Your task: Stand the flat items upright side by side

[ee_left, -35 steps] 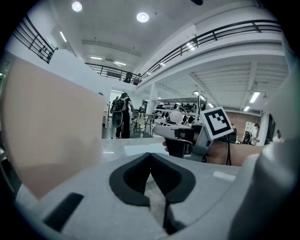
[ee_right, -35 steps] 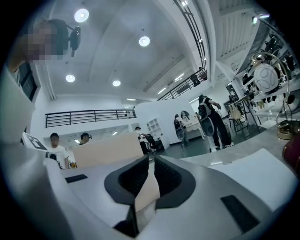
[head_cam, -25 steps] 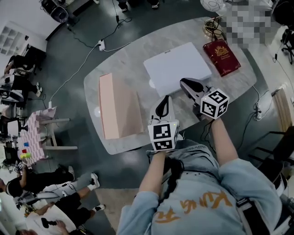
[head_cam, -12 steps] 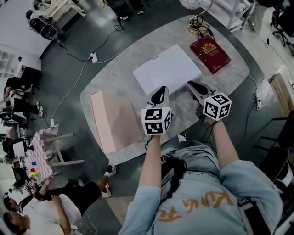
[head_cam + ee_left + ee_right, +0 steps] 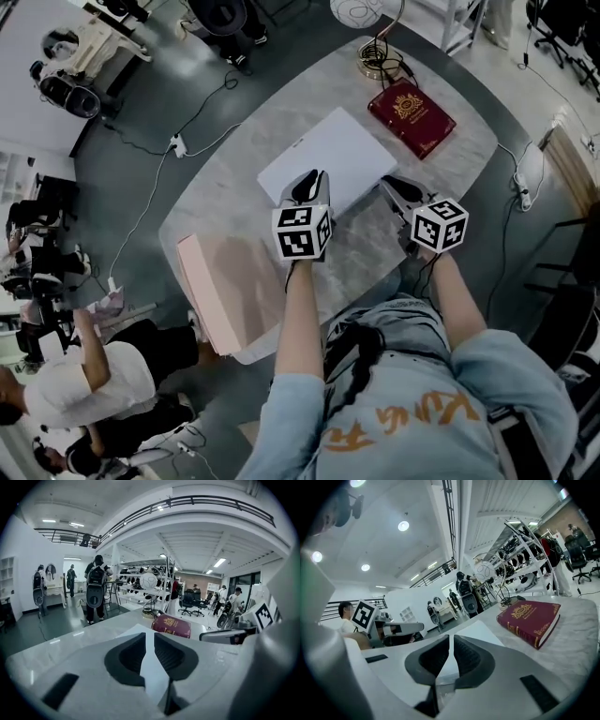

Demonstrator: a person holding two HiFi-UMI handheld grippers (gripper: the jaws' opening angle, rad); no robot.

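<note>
While the white box [image 5: 328, 155] lies flat just ahead, the left gripper [image 5: 308, 178], jaws just opening and empty, is at its near edge, and the right gripper [image 5: 391, 185] is pinched shut by its corner.

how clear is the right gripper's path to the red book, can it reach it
Probably yes: the red book lies flat just ahead of the right gripper, with only bare table between them.

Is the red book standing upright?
No, the red book lies flat on the table, cover facing up.
</note>
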